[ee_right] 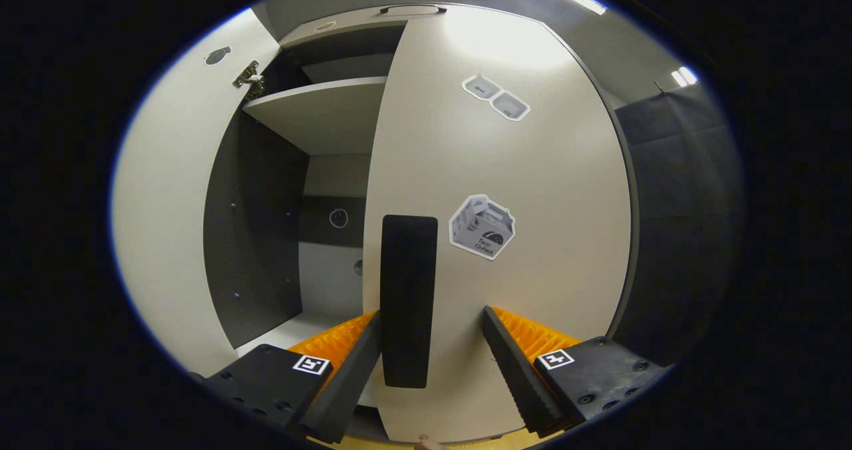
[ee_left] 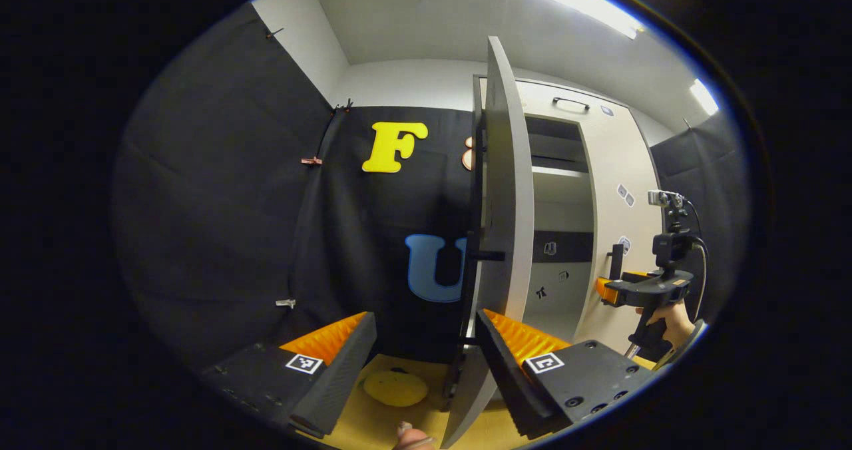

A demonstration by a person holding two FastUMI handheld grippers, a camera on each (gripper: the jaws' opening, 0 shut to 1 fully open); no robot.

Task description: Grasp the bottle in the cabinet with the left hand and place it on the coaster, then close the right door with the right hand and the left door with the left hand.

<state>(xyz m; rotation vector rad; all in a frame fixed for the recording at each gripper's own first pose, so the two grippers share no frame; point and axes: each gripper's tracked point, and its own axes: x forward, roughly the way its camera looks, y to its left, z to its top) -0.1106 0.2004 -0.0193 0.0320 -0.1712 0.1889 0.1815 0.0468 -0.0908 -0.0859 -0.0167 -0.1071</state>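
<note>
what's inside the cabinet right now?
Through the gap between the doors, the cabinet shows a bare shelf and a bare floor strip. The right door covers the rest, so that side can't be judged.

I see left door (ee_left: 506,190) swung open, edge-on; right door (ee_right: 499,224) shut against cabinet (ee_right: 333,114); coaster (ee_left: 395,388) flat below left door.

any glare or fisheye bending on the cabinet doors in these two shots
Right gripper view: a bright glare patch washes out the top of the right door, whose edges bow outward. Left gripper view: the left door is seen edge-on and curves with the lens; ceiling lights blow out; the yellow coaster sits in shadow.
</note>
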